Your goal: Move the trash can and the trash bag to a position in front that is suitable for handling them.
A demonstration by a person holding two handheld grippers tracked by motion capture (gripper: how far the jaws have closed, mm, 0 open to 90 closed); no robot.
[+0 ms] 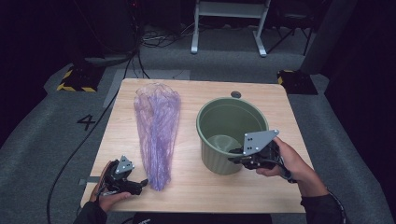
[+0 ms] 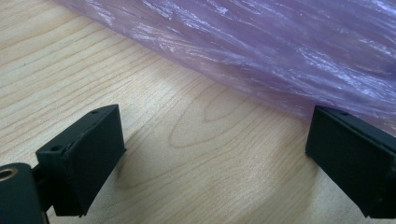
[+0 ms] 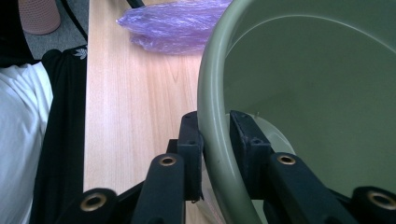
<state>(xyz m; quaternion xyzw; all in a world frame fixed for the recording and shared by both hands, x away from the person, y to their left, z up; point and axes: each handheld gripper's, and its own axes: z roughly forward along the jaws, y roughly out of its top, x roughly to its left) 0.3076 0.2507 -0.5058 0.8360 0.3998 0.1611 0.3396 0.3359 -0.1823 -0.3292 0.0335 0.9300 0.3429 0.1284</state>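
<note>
Gripping the near right rim of one green bucket point(image 1: 232, 133), right gripper point(image 1: 239, 156) clamped with one jaw outside the wall and one inside, as seen in the right gripper view point(image 3: 215, 140). Stood upright right of centre on the wooden table point(image 1: 196, 186), mouth open upward, well clear of the far and right edges. Lay stretched near-to-far left of the bucket: one purple plastic bag point(image 1: 157, 130), wide end far, narrow end close to the near edge. Left a bare strip of wood between bag and bucket. Rested near the near left corner, left gripper point(image 1: 142, 183) with jaws spread wide, pointing right at the bag's narrow end, just beside it; in the left gripper view point(image 2: 215, 154) bare wood between the jaws, bag point(image 2: 261, 51) beyond them. Counted: one bucket, one bag, two grippers, two hands.
</note>
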